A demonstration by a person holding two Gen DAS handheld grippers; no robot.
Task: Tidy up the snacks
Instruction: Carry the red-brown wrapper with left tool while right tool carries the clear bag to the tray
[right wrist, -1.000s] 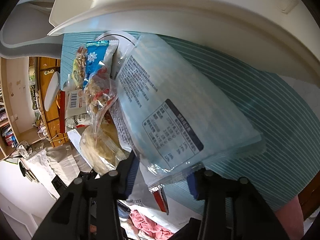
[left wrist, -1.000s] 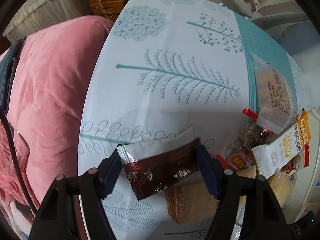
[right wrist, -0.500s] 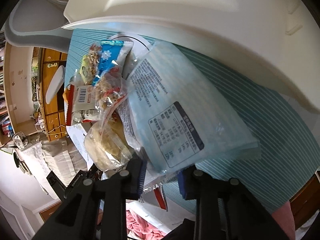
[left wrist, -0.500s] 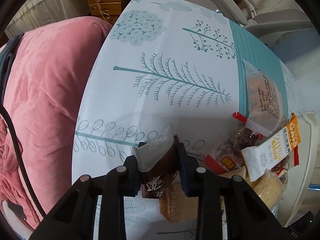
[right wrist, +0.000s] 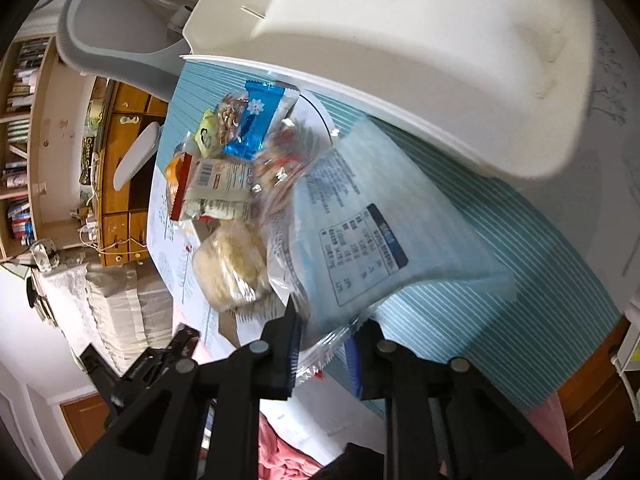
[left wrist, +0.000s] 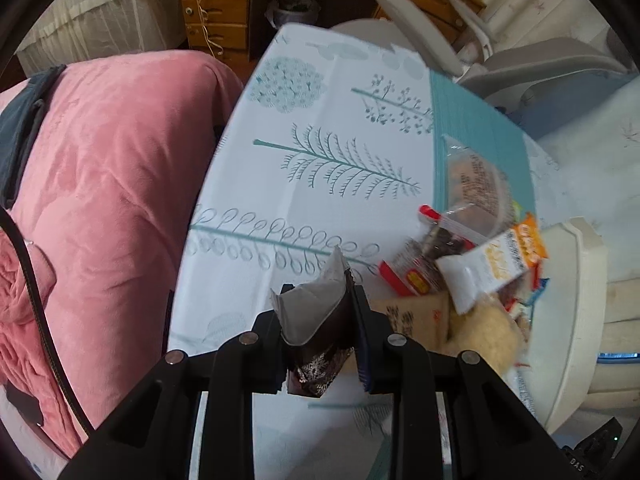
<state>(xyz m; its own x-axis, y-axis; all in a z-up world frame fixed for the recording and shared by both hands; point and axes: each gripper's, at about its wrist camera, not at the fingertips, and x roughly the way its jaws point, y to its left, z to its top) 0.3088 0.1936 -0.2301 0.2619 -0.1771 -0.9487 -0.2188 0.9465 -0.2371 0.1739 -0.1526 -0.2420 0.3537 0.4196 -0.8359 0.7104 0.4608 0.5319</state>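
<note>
My left gripper (left wrist: 320, 320) is shut on a dark brown snack packet (left wrist: 316, 320) with a silver inner face, held crumpled above the tablecloth (left wrist: 320, 184). A pile of snack packets (left wrist: 472, 264) lies to its right, beside a white basket (left wrist: 584, 304). My right gripper (right wrist: 326, 344) is shut on the edge of a large clear blue snack bag (right wrist: 384, 232) that lies on the teal striped cloth (right wrist: 540, 280). Beyond it lie a blue packet (right wrist: 256, 120), a white and red packet (right wrist: 212, 188) and a pale cake packet (right wrist: 232, 268). The white basket (right wrist: 420, 40) stands behind.
A pink blanket (left wrist: 100, 200) lies to the left of the table. A grey office chair (left wrist: 540, 64) and wooden drawers (left wrist: 216, 12) stand beyond the table's far edge. Bookshelves (right wrist: 20, 120) are at the far left in the right wrist view.
My left gripper has shut on the brown packet and lifted it, crumpling it. My right gripper has shut on the blue bag's edge and pulled back a little.
</note>
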